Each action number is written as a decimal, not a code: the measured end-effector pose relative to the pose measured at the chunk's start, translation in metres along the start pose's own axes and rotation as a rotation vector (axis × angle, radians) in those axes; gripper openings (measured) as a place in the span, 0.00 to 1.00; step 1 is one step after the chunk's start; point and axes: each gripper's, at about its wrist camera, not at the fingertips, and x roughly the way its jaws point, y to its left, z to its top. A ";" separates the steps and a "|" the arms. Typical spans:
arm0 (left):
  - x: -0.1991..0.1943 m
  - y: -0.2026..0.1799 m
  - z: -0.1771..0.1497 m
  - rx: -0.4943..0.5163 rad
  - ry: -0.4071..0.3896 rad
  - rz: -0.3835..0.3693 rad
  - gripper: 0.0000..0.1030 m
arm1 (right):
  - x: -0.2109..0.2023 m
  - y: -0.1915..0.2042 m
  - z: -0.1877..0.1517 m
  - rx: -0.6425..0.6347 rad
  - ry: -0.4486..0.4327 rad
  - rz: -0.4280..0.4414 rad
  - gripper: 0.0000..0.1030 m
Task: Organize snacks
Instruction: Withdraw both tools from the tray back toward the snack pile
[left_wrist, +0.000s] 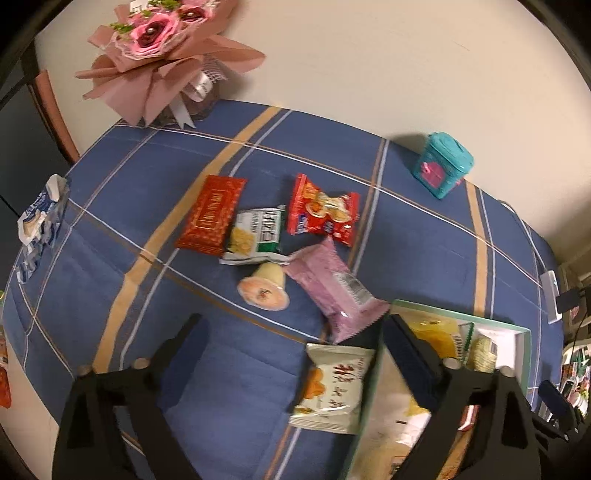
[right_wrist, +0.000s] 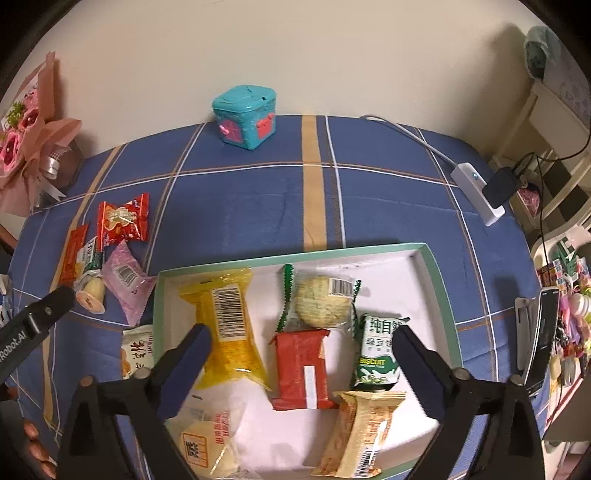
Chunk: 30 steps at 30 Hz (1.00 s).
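A white box with a green rim (right_wrist: 430, 269) lies on the blue plaid cloth and holds several snacks: a yellow packet (right_wrist: 231, 325), a round cake (right_wrist: 321, 301), a red packet (right_wrist: 303, 369), a green biscuit packet (right_wrist: 376, 354) and a tan bar (right_wrist: 360, 432). My right gripper (right_wrist: 299, 339) is open above them, empty. Loose snacks lie left of the box: a pink packet (left_wrist: 334, 290), a jelly cup (left_wrist: 264, 290), a red packet (left_wrist: 210, 216), a red cracker packet (left_wrist: 321, 210) and a white packet (left_wrist: 334, 387). My left gripper (left_wrist: 291, 325) is open and empty above the cloth, just before the white packet.
A teal tin (right_wrist: 245, 116) stands at the table's far edge by the wall. A pink bouquet (left_wrist: 162, 48) is at the far left. A milk carton (left_wrist: 40, 221) lies at the left edge. A white power strip with a cable (right_wrist: 476, 192) lies at the right.
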 end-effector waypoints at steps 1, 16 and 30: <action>-0.001 0.004 0.001 -0.003 -0.003 0.003 0.97 | 0.000 0.003 0.000 -0.005 -0.002 0.000 0.99; -0.005 0.087 0.020 -0.085 -0.055 0.080 0.97 | 0.007 0.064 0.000 -0.082 0.002 0.015 1.00; 0.019 0.143 0.020 -0.098 0.039 0.128 0.97 | 0.026 0.141 -0.018 -0.182 0.072 0.113 1.00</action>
